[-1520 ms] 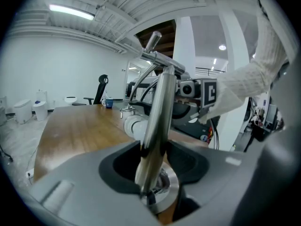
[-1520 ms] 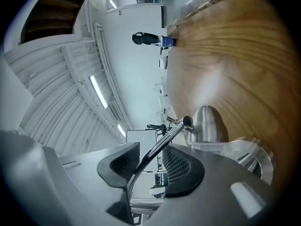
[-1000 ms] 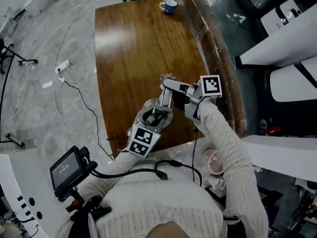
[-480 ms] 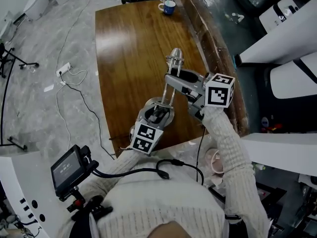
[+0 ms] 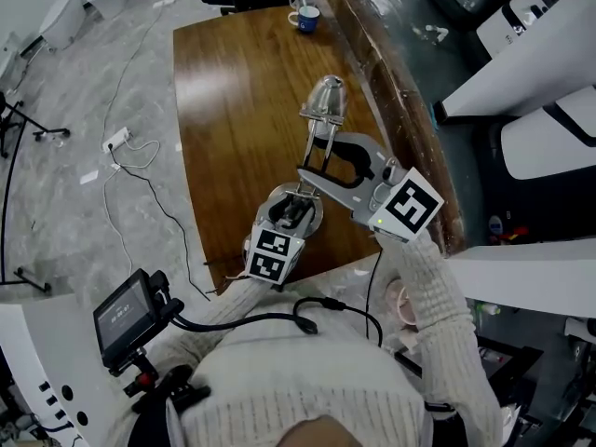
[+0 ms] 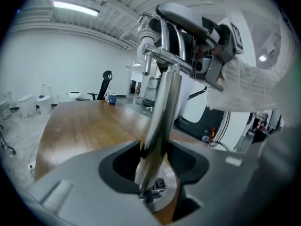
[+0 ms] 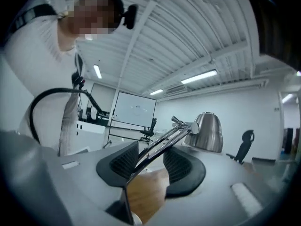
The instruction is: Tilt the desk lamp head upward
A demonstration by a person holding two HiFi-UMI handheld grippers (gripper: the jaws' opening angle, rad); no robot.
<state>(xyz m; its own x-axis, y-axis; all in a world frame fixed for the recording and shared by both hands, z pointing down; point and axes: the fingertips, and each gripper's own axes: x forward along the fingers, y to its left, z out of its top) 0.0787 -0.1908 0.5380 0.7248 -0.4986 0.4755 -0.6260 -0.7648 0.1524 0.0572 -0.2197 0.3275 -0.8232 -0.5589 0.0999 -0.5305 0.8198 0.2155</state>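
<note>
Spreading across the head view, the brown wooden desk (image 5: pixel 242 91) carries the desk lamp (image 5: pixel 315 147) close to its near edge, in front of the person. The lamp's bell-shaped metal head (image 5: pixel 326 96) tops the chrome arm, farther out over the wood. The left gripper (image 5: pixel 296 210) is clamped on the lower post (image 6: pixel 162 107) just above the round base (image 6: pixel 164 194). The right gripper (image 5: pixel 317 156) has the thin upper rods (image 7: pixel 160 147) between its jaws, which are opening: the rods lie along one pad and stand clear of the other. A blue mug (image 5: pixel 305 15) stands at the desk's far end.
</note>
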